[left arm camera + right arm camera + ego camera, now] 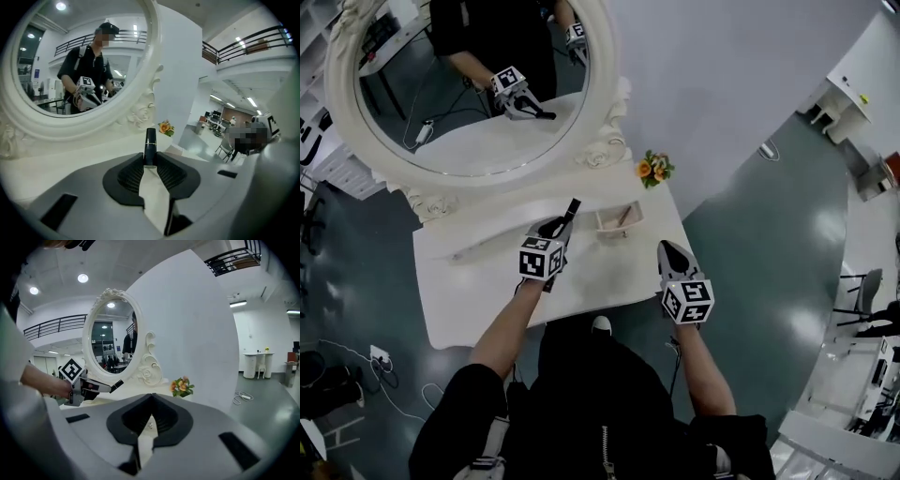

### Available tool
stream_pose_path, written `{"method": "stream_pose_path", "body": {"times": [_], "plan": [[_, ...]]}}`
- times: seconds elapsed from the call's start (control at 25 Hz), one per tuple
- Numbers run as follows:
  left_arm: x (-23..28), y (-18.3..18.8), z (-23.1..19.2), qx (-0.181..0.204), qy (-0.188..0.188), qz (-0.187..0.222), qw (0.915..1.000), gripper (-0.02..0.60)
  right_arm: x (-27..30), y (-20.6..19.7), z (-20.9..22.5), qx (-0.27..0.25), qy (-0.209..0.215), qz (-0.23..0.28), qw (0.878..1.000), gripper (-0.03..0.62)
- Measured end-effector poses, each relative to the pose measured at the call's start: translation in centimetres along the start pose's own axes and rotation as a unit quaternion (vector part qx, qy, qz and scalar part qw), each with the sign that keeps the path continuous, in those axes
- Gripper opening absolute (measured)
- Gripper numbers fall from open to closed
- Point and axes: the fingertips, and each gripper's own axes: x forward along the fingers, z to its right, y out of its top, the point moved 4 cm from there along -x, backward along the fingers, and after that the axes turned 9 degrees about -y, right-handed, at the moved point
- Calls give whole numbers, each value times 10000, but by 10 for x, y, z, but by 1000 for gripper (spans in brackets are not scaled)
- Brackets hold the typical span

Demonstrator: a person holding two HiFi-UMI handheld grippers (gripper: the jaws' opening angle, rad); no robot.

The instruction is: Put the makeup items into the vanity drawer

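Dark makeup tube [150, 143], frame centre over the white worktop [609, 277]: pinched in left gripper [561, 223] jaws, tip protruding, presumably bound for the unseen vanity drawer; right gripper [667, 251], lower right, jaws pressed together, empty.

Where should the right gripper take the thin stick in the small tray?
Probably at its middle, from above, jaws across it. The stick lies slanted in the open tray, whose walls would block a sideways approach. The right gripper is empty; the left gripper holds a tube.
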Motion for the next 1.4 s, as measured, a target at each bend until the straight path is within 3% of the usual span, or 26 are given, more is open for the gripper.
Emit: {"method": "stream_pose_path", "body": {"times": [0.16,0.32,0.4,0.52,0.6,0.96,1.4], "plan": [[39,1,32,523,-465,-376,9968,97,-12,-8,17,156,-227,-42,9996,6],[74,-3,50,1032,-682,-791,9892,97,-22,-14,31,248,-392,-70,9989,6],[89,-7,58,1435,-757,-1091,9807,97,-27,-17,40,278,-482,-100,9984,6],[108,-13,69,2052,-912,-1591,9614,97,-34,-20,54,373,-653,-132,9971,6],[120,-15,72,2252,-987,-1799,9525,97,-37,-21,63,407,-732,-133,9964,6],[149,-25,69,2306,-959,-2244,9419,101,-43,-25,81,455,-923,-197,9945,6],[143,-16,67,2125,-814,-1923,9546,101,-37,-17,76,402,-818,-182,9957,6]]}}
